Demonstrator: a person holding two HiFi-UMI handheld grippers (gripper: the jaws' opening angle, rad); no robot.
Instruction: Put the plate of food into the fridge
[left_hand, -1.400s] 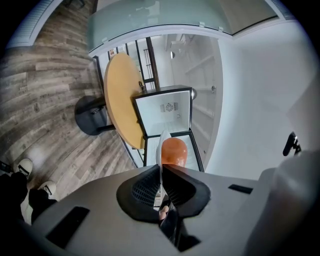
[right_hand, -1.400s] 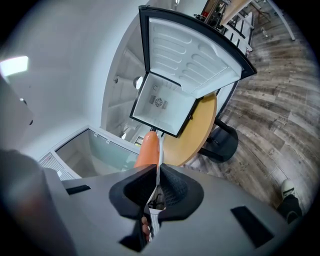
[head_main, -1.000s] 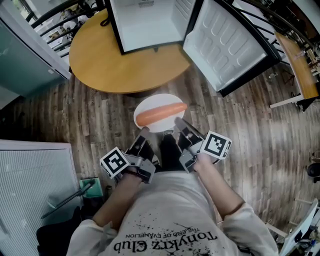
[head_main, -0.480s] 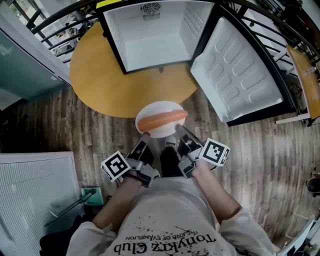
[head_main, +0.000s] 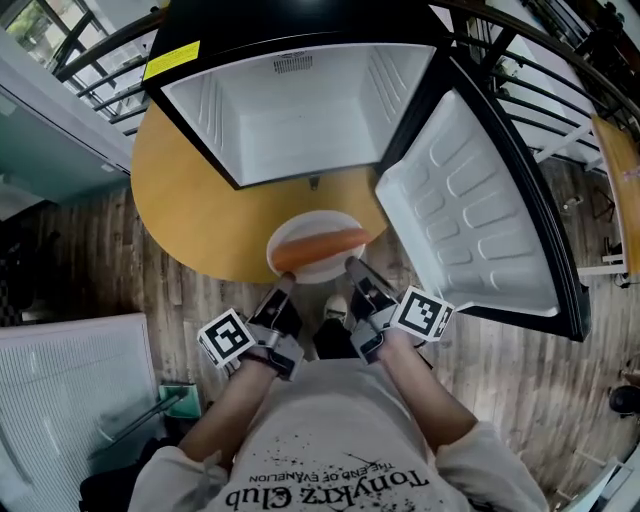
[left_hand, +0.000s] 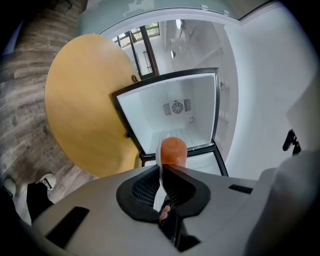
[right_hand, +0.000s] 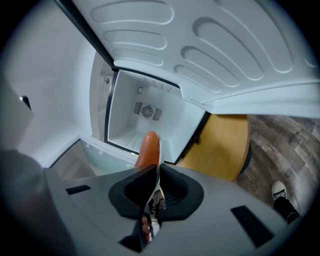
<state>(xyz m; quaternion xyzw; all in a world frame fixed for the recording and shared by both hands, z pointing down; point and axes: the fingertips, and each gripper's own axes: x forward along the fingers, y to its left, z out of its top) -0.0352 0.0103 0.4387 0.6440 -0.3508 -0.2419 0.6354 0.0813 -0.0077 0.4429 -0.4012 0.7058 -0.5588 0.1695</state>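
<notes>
A white plate (head_main: 322, 268) carrying one long orange sausage (head_main: 318, 246) hangs over the near edge of the round wooden table (head_main: 185, 200). My left gripper (head_main: 283, 288) is shut on the plate's near left rim, and my right gripper (head_main: 352, 268) is shut on its near right rim. In the left gripper view the plate rim (left_hand: 160, 180) stands edge-on between the jaws, with the sausage end (left_hand: 173, 150) above. The right gripper view shows the same rim (right_hand: 158, 186) and sausage (right_hand: 148, 149). The small fridge (head_main: 290, 110) stands open just beyond, its white inside bare.
The fridge door (head_main: 470, 210) swings open to the right, its moulded white inner face turned up. Black railings (head_main: 90, 50) run behind the table. A white ribbed panel (head_main: 70, 400) lies at the lower left on the wood floor. The person's shoes (head_main: 335, 310) show below the plate.
Both grippers have carried the plate forward from over the floor to over the table's near edge. The fridge and its door now fill more of the view.
</notes>
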